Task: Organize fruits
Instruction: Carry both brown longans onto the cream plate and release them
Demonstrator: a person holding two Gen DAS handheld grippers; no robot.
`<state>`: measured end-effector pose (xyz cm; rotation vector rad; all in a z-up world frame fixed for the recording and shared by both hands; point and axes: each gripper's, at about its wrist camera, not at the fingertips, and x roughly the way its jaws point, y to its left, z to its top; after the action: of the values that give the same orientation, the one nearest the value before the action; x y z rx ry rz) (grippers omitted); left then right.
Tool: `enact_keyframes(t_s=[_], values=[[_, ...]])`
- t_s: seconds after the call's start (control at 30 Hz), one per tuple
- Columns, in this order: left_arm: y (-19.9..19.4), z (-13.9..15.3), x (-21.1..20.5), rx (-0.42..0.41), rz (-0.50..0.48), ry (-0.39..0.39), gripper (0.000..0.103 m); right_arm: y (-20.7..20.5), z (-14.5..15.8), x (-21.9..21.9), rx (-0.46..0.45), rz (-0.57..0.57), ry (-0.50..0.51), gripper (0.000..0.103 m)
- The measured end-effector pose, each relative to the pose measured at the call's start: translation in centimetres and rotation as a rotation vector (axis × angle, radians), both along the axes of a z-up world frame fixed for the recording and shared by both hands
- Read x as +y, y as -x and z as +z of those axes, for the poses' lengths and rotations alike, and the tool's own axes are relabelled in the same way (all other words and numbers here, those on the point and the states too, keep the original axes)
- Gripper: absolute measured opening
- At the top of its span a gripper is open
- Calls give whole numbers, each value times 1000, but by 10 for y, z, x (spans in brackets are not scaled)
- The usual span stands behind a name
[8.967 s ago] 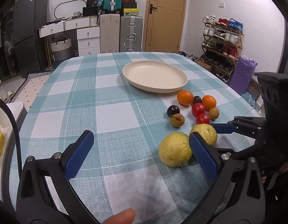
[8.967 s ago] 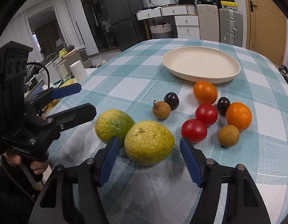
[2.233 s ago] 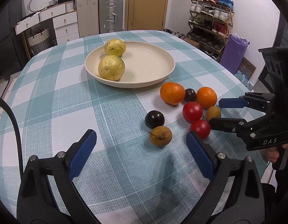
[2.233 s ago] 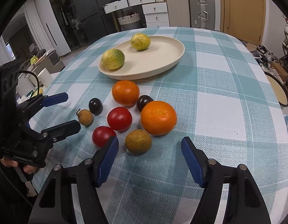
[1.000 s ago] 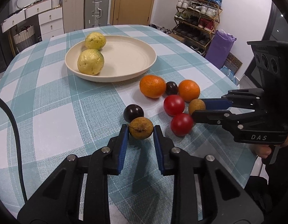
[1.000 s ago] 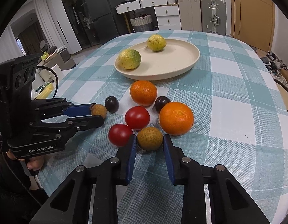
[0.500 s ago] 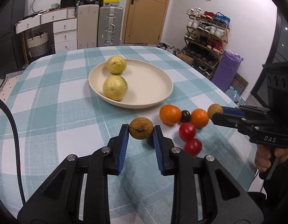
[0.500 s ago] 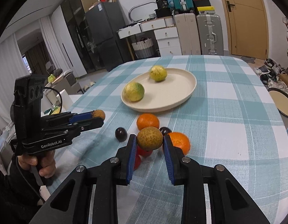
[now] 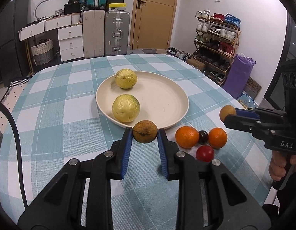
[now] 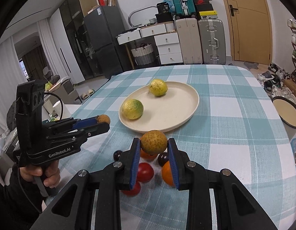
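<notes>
My left gripper (image 9: pixel 145 134) is shut on a small brown fruit (image 9: pixel 145 131) and holds it in the air just short of the near rim of the cream plate (image 9: pixel 167 99). Two yellow-green guavas (image 9: pixel 126 110) lie in the plate. My right gripper (image 10: pixel 153 143) is shut on a second brown fruit (image 10: pixel 153 142), raised above the loose fruits. On the cloth lie two oranges (image 9: pixel 187 137), two red tomatoes (image 10: pixel 145 172) and two dark plums (image 9: pixel 203 137). The right gripper also shows in the left wrist view (image 9: pixel 227 115).
The table has a teal checked cloth (image 9: pixel 52 126). Its right edge is near a shoe rack (image 9: pixel 217 38) and a purple bag (image 9: pixel 238 74). Suitcases and drawers stand behind the table. A round stool (image 10: pixel 287 113) stands off the table's right side.
Both grippers, each shut on a brown fruit, have risen higher and moved toward the plate. The fruits left on the cloth have not moved.
</notes>
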<state>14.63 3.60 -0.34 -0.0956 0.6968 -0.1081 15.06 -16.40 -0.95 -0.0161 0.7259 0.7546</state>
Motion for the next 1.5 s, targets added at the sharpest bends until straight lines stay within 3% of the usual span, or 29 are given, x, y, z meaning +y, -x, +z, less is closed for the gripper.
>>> enact_keyframes(t_s=[1.0,1.5], values=[[-77,-27,17,73,39,18,24,-53,-2,29,15,-22,31,29],[-88,-31,28,68,78,55,24,-84,-17,46,55,-53,89,29]])
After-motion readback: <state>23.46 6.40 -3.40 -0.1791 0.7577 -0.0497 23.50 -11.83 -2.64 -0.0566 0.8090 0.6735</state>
